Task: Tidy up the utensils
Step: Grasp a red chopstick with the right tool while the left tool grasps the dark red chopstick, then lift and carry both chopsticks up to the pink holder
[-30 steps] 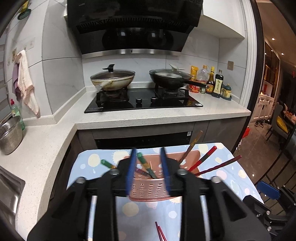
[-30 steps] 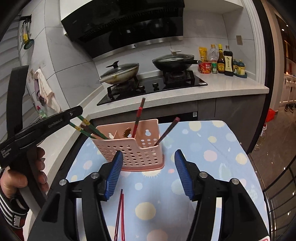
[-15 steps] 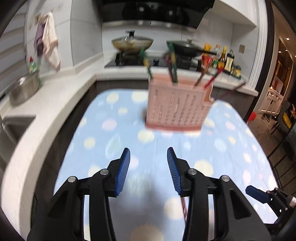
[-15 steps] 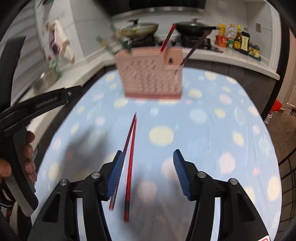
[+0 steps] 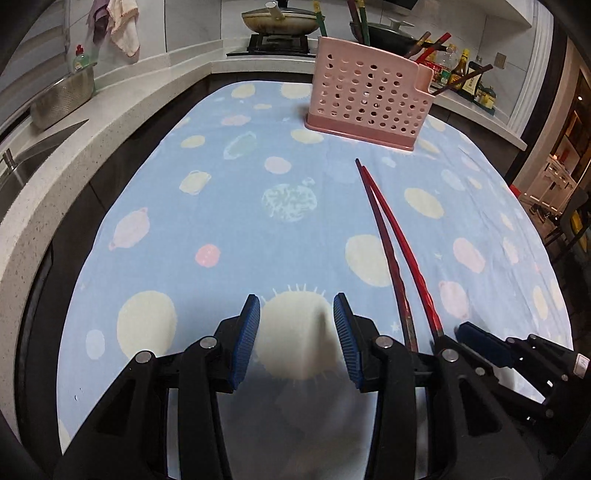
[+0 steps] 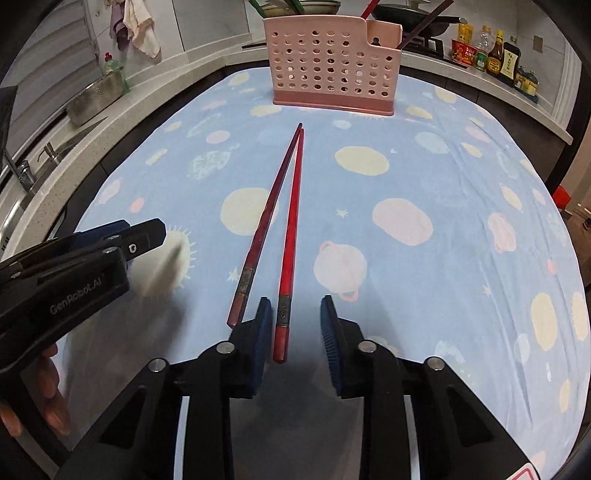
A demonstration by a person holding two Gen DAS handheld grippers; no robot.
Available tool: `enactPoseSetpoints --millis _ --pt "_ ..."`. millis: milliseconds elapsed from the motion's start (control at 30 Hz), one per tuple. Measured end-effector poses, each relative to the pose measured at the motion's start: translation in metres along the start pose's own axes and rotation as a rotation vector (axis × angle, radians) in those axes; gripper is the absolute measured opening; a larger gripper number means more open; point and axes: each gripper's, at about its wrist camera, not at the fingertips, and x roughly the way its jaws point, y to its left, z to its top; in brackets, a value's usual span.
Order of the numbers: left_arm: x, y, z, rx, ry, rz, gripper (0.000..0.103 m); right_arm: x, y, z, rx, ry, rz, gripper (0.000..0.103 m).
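A pink perforated utensil holder (image 5: 369, 99) (image 6: 334, 62) stands at the far end of the blue spotted cloth, with several chopsticks sticking out of it. Two red chopsticks (image 5: 391, 236) (image 6: 288, 221) lie side by side on the cloth, tips toward the holder. My right gripper (image 6: 295, 332) is open and low over the cloth; the thick end of the right chopstick lies between its pads, the other just left of the left pad. My left gripper (image 5: 297, 332) is open and empty, to the left of the chopsticks. It also shows in the right wrist view (image 6: 122, 240).
The cloth-covered table (image 5: 166, 229) is bordered on the left by a stone counter (image 5: 92, 122) with a sink and a metal colander (image 5: 62, 99). A stove with two pans (image 5: 280, 22) and sauce bottles (image 6: 495, 55) sit behind the holder.
Both grippers have pulled back from the holder and dropped low over the near end of the cloth. The right gripper now straddles the end of one red chopstick.
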Motion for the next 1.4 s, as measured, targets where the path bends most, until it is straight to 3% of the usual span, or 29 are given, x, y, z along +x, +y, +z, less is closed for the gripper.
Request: enactPoseSetpoints --millis 67,267,367,767,1300,1367,1400 --pt "0.0 -0.006 -0.004 0.009 0.006 -0.008 0.04 0.003 -0.005 -0.002 0.012 0.007 0.0 0.007" --pt "0.002 -0.031 -0.008 0.017 0.026 -0.062 0.052 -0.007 -0.027 -0.008 0.099 0.01 0.019 0.007" --pt "0.012 -0.042 -0.01 0.015 0.046 -0.088 0.052 -0.01 -0.036 -0.013 0.131 0.013 0.025 0.007" --pt "0.024 -0.061 -0.014 0.081 0.03 -0.063 0.05 -0.011 -0.04 -0.019 0.161 0.014 0.046 0.007" --pt "0.02 -0.059 -0.02 0.101 0.021 -0.083 0.019 -0.01 -0.04 -0.021 0.16 0.012 0.046 0.007" --pt "0.019 -0.056 -0.021 0.089 0.03 -0.107 0.008 -0.011 -0.04 -0.022 0.158 0.012 0.046 0.007" --pt "0.019 -0.055 -0.02 0.081 0.037 -0.122 0.007 -0.011 -0.04 -0.022 0.158 0.013 0.046 0.007"
